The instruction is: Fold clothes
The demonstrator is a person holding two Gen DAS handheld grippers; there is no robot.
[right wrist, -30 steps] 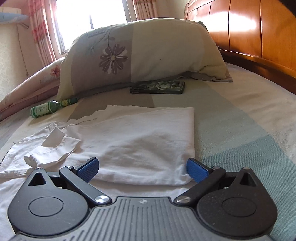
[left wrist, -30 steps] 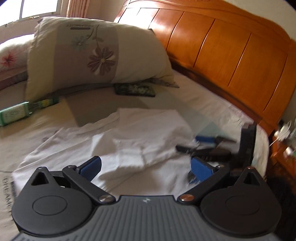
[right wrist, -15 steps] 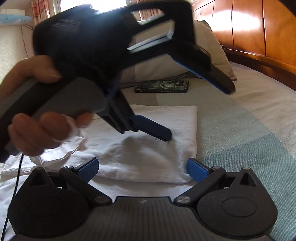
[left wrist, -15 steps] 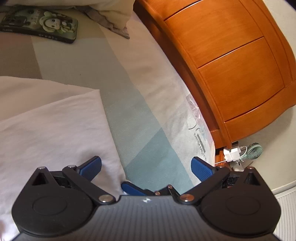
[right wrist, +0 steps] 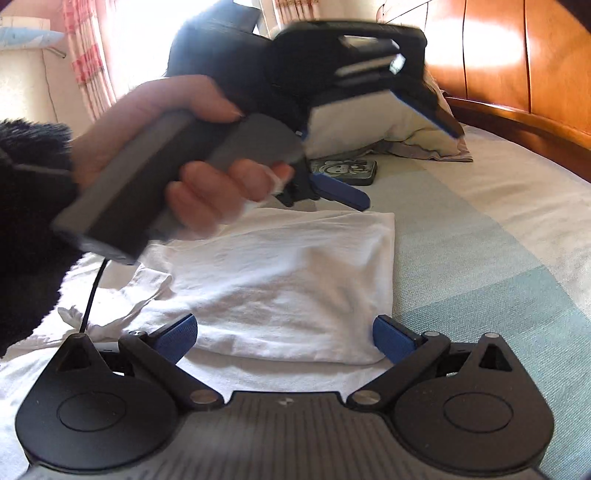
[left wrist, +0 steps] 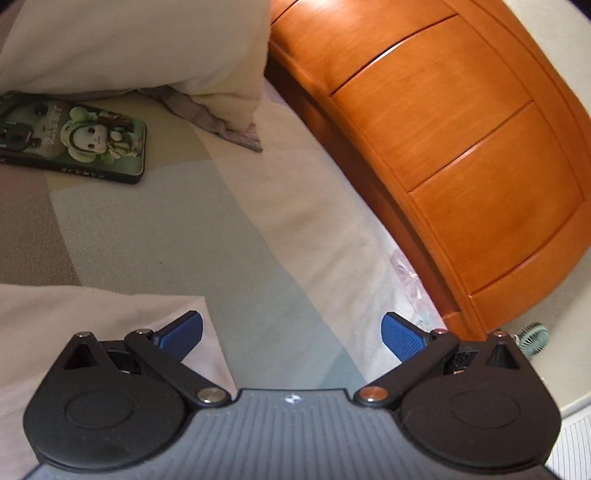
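Your white garment (right wrist: pixel 288 280) lies partly folded on the bed (right wrist: pixel 480 258), short of the phone (right wrist: pixel 345 170). Your right gripper (right wrist: pixel 284 336), fingers spread and empty, sits at its near edge; your left gripper (left wrist: pixel 291 332), also released, hovers over its far corner.

Daylight floods in from the blown-out far-left window (right wrist: pixel 155 33), throwing glare on the glossy orange wooden headboard (right wrist: pixel 491 48). The raised black left claw (right wrist: pixel 410 147) is motion-blurred. Fisheye distortion bends both views' edges.
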